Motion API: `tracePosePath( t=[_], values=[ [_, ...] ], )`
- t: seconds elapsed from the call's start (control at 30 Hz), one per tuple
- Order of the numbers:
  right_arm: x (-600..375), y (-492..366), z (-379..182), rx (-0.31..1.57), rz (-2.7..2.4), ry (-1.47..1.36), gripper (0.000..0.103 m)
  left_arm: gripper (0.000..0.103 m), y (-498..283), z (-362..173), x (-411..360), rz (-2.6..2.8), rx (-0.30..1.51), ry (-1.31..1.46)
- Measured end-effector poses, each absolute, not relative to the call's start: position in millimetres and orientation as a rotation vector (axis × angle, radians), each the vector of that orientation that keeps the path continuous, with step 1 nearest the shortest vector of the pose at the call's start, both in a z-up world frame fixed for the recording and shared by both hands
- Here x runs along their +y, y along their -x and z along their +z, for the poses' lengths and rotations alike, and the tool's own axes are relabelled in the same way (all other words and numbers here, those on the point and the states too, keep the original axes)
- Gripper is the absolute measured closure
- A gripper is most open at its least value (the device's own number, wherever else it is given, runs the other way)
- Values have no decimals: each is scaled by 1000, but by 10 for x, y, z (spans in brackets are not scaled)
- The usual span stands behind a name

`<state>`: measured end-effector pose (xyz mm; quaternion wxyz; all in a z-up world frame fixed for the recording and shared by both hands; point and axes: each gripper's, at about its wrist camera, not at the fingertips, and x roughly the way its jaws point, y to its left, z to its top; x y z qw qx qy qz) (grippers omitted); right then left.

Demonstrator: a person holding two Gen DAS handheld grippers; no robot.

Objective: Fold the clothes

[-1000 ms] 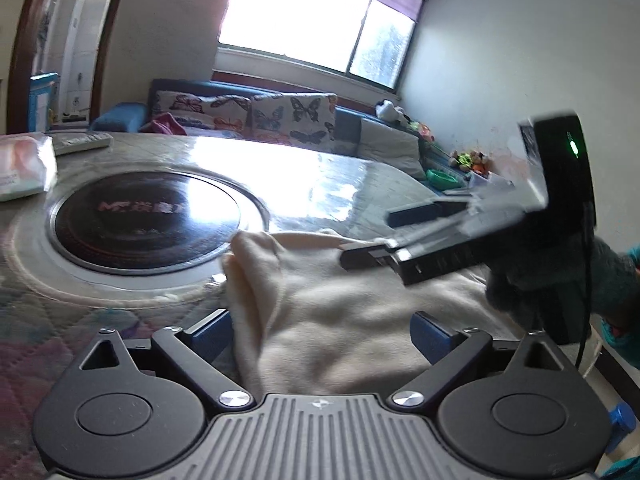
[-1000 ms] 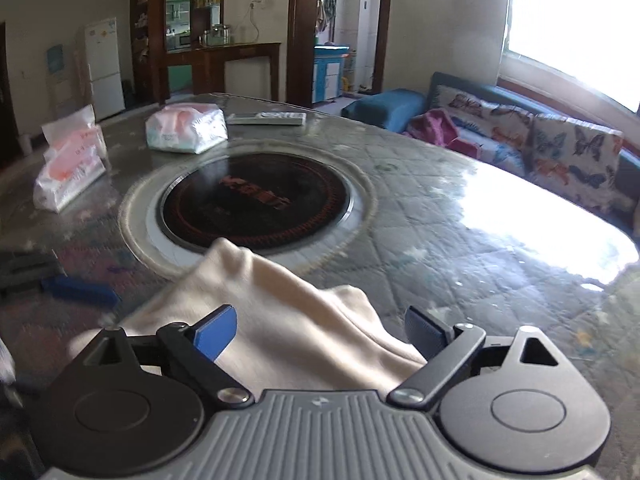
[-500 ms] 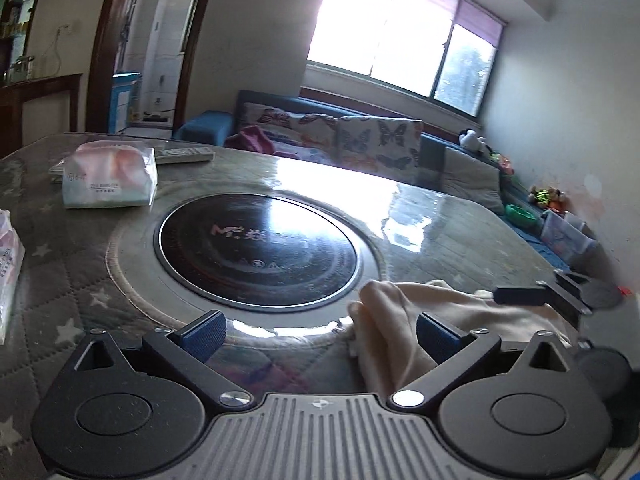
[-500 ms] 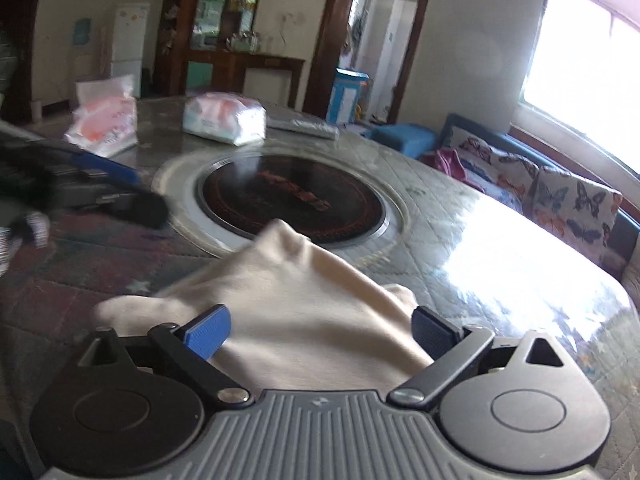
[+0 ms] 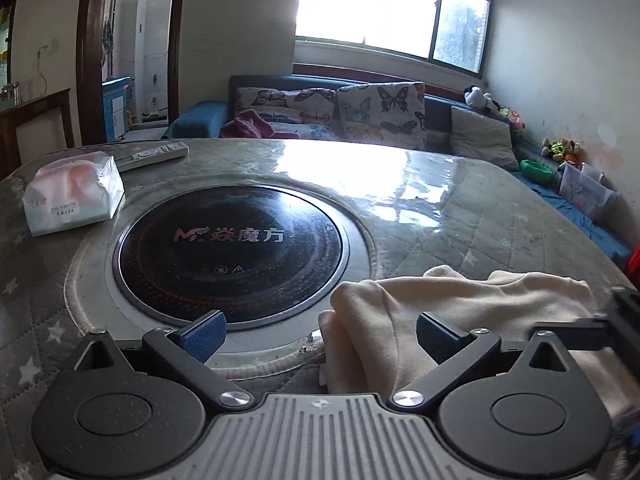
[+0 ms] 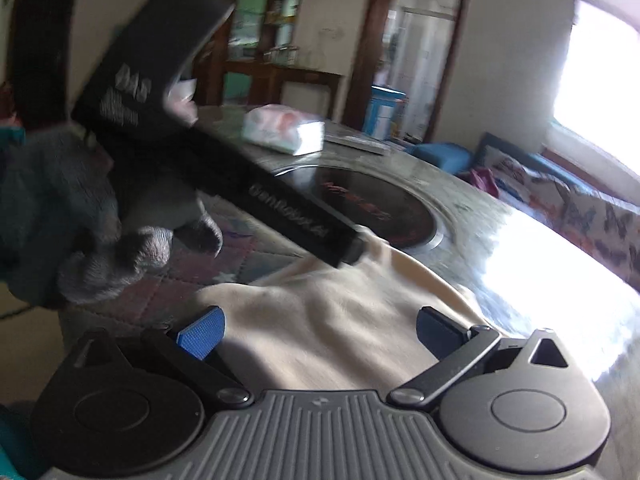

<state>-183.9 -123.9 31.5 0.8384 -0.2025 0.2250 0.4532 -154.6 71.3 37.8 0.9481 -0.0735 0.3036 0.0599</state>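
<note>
A cream garment (image 5: 460, 304) lies bunched on the quilted table near its front right edge. My left gripper (image 5: 320, 332) is open and empty, its right finger over the cloth's left fold, its left finger over the cooktop rim. In the right wrist view the garment (image 6: 332, 320) spreads under my open, empty right gripper (image 6: 318, 330). The left gripper's dark body (image 6: 224, 168), held by a gloved hand (image 6: 100, 232), crosses that view with its tip at the cloth's far corner.
A round black induction cooktop (image 5: 230, 240) is set in the table's middle. A tissue pack (image 5: 74, 196) and a remote (image 5: 154, 154) lie at the far left. A butterfly-print sofa (image 5: 340, 114) stands behind the table under a bright window.
The left gripper has swung left and back off the cloth, now facing the cooktop. The right gripper has turned left, so the left gripper and gloved hand fill its view. The cloth stays put.
</note>
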Motion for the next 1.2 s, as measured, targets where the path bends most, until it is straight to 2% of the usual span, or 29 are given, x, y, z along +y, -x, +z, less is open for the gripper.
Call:
tracePosePath(
  t=[0.27,0.53,0.9,1.2],
  values=[
    [-1948,1651,216,607,832,251,0,0,1495,165,677,147,666,164],
    [-2443,1686,154,616,776,154,0,0,1533,141,674,156,647,170],
    [-2393,1171,388,599,764,76,0,0,1559,132,696,151,633,184],
    [-2437,691,256,710,721,-16,0,0,1560,130,701,150,630,188]
  ],
)
